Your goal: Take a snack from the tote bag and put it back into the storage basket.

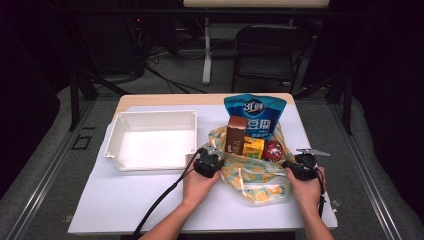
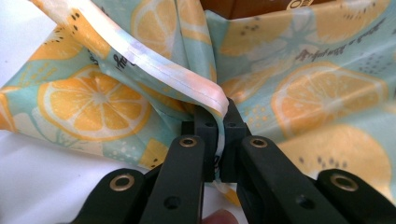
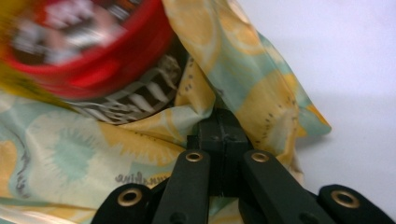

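White table [image 1: 125, 200] bears blue "3L" pouch [image 1: 255, 114].

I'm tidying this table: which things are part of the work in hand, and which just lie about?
In use: lemon-print bag, pinched by left tongs and right tongs; inside it blue pouch, brown carton, yellow box, red tin.
Idle: white tray, folding chair.

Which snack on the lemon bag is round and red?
The red round tin, nearest the right gripper. The brown carton and yellow box are boxy, and the blue pouch is a soft packet.
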Demonstrator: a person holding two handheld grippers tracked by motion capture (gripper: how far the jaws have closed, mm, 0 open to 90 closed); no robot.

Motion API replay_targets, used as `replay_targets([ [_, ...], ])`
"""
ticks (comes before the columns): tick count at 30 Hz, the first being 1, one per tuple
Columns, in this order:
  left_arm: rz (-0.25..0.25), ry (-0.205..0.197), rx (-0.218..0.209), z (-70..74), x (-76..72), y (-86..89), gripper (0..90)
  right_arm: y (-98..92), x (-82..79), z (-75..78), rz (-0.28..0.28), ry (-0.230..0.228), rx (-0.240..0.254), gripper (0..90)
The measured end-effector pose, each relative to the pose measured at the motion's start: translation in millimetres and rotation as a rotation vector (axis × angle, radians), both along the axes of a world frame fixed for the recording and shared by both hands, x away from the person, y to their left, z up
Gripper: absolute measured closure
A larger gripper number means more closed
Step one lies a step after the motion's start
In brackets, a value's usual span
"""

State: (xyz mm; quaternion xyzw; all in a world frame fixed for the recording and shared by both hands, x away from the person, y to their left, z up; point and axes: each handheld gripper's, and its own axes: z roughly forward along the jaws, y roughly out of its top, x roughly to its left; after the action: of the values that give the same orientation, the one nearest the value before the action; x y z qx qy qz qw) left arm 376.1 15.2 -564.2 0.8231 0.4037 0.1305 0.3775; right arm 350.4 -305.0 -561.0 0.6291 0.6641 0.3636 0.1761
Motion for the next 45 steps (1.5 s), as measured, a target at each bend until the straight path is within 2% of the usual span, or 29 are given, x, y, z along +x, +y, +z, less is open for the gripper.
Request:
replay_targets([
  [1,-0.002,0.004,0.002,0.2,-0.5,0.2,89.9,-2.5,1.5,0.6,-0.02,0.016,0.023,90.0],
  [3,0.002,0.003,-0.008,-0.6,-0.9,0.8,89.9,-3.4,1.2,1.6,-0.023,0.018,-0.002,90.0],
  [4,0.003,-0.012,-0.004,-1.4,-1.5,0.7,89.9,-1.5,0.6,1.3,-0.027,0.004,0.013,87.1],
  [5,-0.003,-0.011,-0.001,-1.1,-2.1,1.1,89.8,-0.5,-1.6,2.7,-0.018,-0.021,0.018,82.1],
  [7,0.0,-0.017,0.0,-1.5,-2.9,0.5,89.7,-3.8,-8.8,12.9,0.015,-0.061,-0.013,74.9],
  [8,0.0,-0.016,0.0,-1.5,-2.9,0.6,89.7,-3.2,-11.3,17.8,0.007,-0.125,0.029,73.2],
  [11,-0.004,-0.014,-0.001,-1.5,-2.4,1.3,89.6,-7.6,-18.5,39.2,0.01,-0.22,-0.012,70.0],
  [12,-0.002,-0.014,-0.003,-1.6,-2.5,1.1,89.6,-7.6,-19.2,46.3,0.006,-0.28,-0.008,68.2],
  [15,0.0,-0.012,-0.009,-1.9,-2.7,0.9,89.6,-6.8,-10.0,58.5,0.027,-0.354,-0.002,56.4],
  [16,0.0,-0.012,-0.009,-1.9,-2.7,0.9,89.5,-6.8,-10.0,58.5,0.027,-0.354,-0.002,56.4],
  [17,0.0,-0.009,-0.016,-2.1,-2.4,1.3,89.5,-2.9,1.5,62.3,0.052,-0.352,-0.003,50.5],
  [18,0.0,-0.009,-0.016,-2.1,-2.4,1.3,89.5,-2.9,1.5,62.3,0.052,-0.352,-0.003,50.5],
  [19,-0.001,-0.008,-0.018,-2.2,-2.3,1.4,89.5,1.3,16.3,60.3,0.081,-0.31,-0.032,55.4],
  [21,-0.001,-0.008,-0.017,-2.2,-2.2,1.5,89.5,2.6,27.5,54.9,0.107,-0.282,-0.032,71.9],
  [22,0.0,-0.009,-0.017,-2.2,-2.4,1.4,89.5,2.6,33.9,49.5,0.091,-0.267,-0.028,83.7],
  [23,0.0,-0.009,-0.016,-2.2,-2.4,1.4,89.6,-1.1,37.5,46.4,0.076,-0.232,-0.032,88.4],
  [24,0.0,-0.01,-0.016,-2.2,-2.5,1.3,89.6,-4.4,41.8,40.6,0.052,-0.215,0.006,89.9],
  [27,0.0,-0.01,-0.016,-2.2,-2.5,1.2,89.6,-12.4,50.5,21.3,0.024,-0.136,0.058,90.0],
  [30,-0.004,-0.005,-0.019,-2.1,-1.8,2.2,89.6,-11.9,52.2,6.4,0.053,-0.059,0.0,90.0],
  [32,0.0,0.0,-0.027,-2.3,-1.5,2.5,89.6,-12.9,52.4,0.2,0.047,-0.035,0.007,90.0],
  [35,-0.002,-0.005,-0.02,-2.2,-1.7,2.2,89.6,-14.5,53.7,-1.6,0.039,-0.027,0.022,88.9],
  [36,-0.002,-0.007,-0.018,-2.2,-1.8,2.2,89.6,-15.5,53.5,-0.6,0.043,-0.032,0.023,85.5],
  [38,-0.001,-0.005,-0.021,-2.2,-1.8,2.4,89.6,-16.8,50.8,3.2,0.035,-0.069,0.026,74.0],
  [40,0.0,-0.005,-0.021,-2.2,-1.8,2.4,89.6,-19.7,46.1,10.8,0.014,-0.111,0.037,67.2],
  [42,0.001,-0.008,-0.017,-1.9,-1.8,2.7,89.5,-21.6,40.0,20.7,0.0,-0.16,0.051,61.9],
  [44,0.017,-0.01,-0.033,-1.5,-2.1,4.2,88.7,-20.5,32.9,31.7,-0.01,-0.215,0.047,58.7],
  [45,0.017,-0.01,-0.033,-1.5,-2.1,4.2,88.1,-20.5,32.9,31.7,-0.01,-0.215,0.047,58.7],
])
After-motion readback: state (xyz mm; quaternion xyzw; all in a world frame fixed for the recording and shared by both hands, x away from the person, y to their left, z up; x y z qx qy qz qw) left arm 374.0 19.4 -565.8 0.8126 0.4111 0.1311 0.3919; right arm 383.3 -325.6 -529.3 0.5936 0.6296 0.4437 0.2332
